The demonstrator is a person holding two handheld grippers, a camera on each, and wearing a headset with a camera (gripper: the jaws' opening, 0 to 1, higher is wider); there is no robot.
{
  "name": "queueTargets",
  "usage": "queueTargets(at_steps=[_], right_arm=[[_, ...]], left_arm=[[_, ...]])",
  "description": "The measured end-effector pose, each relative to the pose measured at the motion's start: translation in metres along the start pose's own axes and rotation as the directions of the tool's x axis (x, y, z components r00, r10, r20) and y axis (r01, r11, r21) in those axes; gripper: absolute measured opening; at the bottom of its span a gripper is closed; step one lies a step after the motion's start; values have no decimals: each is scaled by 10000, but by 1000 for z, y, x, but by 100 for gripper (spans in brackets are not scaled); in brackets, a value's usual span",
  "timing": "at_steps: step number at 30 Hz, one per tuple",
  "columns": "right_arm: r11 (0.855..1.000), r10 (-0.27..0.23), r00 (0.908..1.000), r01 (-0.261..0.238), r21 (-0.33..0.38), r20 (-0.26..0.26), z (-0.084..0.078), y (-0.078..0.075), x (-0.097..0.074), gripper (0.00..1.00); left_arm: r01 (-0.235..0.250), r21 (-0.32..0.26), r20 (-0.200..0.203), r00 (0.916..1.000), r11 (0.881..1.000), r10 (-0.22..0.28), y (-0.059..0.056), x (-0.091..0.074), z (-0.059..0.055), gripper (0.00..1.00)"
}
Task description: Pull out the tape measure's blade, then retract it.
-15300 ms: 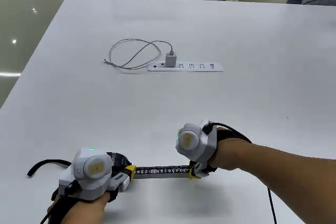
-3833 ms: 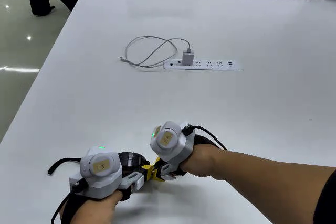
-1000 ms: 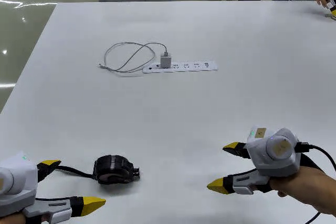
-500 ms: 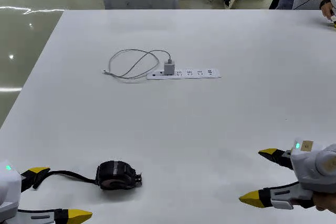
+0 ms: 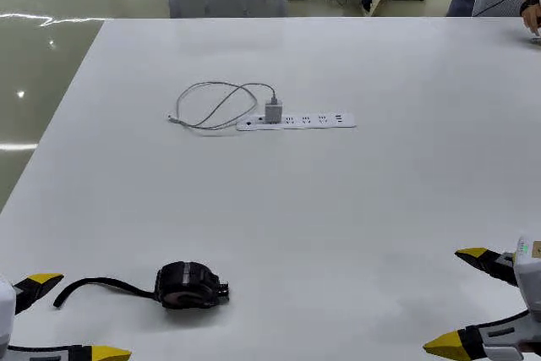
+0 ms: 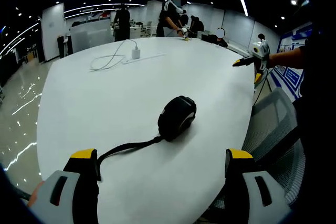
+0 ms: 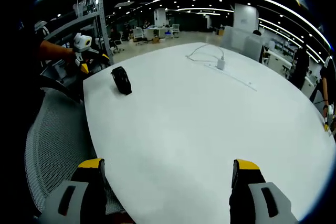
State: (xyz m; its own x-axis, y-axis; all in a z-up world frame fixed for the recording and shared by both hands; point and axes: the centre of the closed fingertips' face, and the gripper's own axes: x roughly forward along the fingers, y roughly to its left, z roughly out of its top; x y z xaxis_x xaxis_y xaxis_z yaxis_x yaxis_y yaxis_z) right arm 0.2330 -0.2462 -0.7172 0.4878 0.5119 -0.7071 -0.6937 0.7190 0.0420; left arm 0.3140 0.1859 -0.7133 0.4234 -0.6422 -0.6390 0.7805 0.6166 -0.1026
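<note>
On near-left part of white table: tape measure, lying flat, free of both claws.
- Case black, round, drum-like w/ ribbed rim. A small stub sticks out at its right end; blade drawn into the case.
- Black wrist strap trails from case's left side, curving toward near-left edge and ending close to left gripper.
- Writing: any label on the case is too small/dark to read. Power strip face and charger also unreadable at this range.

Left gripper: at near-left corner, yellow-tipped jaws spread wide, nothing between them. In left gripper view the tape measure sits ahead, betw. the two tips but clear of both; strap end lies near the left-hand tip.

Right gripper: at near-right edge, well apart from tape measure, jaws wide, holding nothing. Bare tabletop ahead of it in right gripper view.

Far-middle of table: white power strip, white charger plugged in at its left end, pale cable looped loosely to the left.

Beyond far edge: people standing, glossy floor.
</note>
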Motion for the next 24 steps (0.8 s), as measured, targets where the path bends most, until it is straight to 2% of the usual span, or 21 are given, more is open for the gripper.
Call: queueTargets(at_steps=[4, 9, 12, 17, 24], right_arm=[[9999, -138, 9999, 137, 94, 74, -1, 0, -6, 99], [9997, -226, 9997, 225, 82, 82, -3, -3, -9, 99], [9995, -287, 9995, 287, 96, 91, -7, -5, -11, 99], [9997, -224, 9997, 224, 126, 40, -12, -3, -13, 99], [9996, -230, 9997, 230, 154, -4, -15, -4, -14, 99]], left_arm=[[35, -126, 17, 10000, 9999, -35, 1, 1, 1, 99], [73, -294, -109, 9999, 9995, -76, 2, 1, -3, 99], [-65, -170, -223, 9997, 9998, 61, 3, -1, -6, 99], [-251, -124, -153, 9996, 9996, 249, 5, -4, -5, 99], [-185, -182, -102, 9998, 9997, 184, 2, -5, -4, 99]])
